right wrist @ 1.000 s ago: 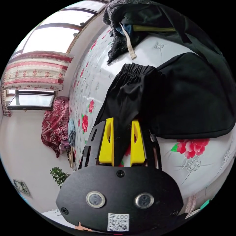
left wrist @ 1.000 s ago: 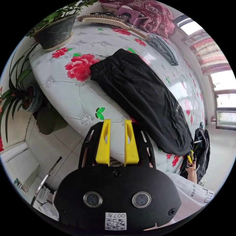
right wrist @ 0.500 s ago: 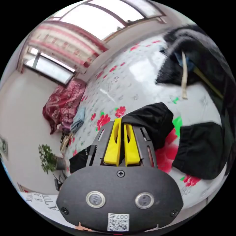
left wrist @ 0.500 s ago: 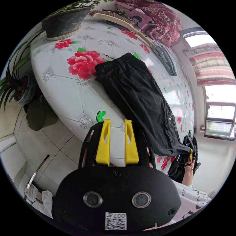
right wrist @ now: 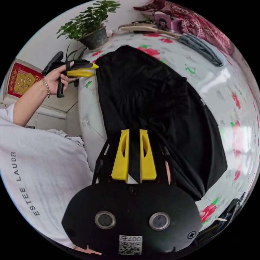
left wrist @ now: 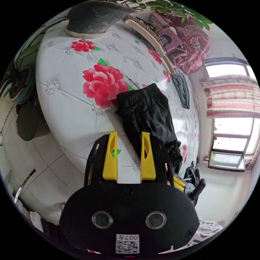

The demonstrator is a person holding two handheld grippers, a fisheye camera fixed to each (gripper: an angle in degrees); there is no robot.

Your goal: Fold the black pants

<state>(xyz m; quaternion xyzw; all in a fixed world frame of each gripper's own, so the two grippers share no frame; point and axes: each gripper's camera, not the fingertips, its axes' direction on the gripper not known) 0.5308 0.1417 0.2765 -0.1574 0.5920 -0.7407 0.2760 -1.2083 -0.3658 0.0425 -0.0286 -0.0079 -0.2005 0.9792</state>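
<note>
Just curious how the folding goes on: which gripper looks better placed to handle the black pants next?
Probably the right: the right gripper sits over the black pants with cloth between its jaws. The left gripper hovers open beside their edge.

Floral-print bed cover (left wrist: 67,89); potted plant (right wrist: 90,29) at 11 o'clock; long-handled brush (left wrist: 151,40) at 12 o'clock; folded grey item (left wrist: 182,88), possibly cloth, beside it.

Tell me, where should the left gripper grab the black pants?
Probably the gathered elastic waistband end of the black pants, coming in from the table edge beside the left gripper. That bunched end lies nearest its open jaws and gives thick cloth to pinch.
</note>
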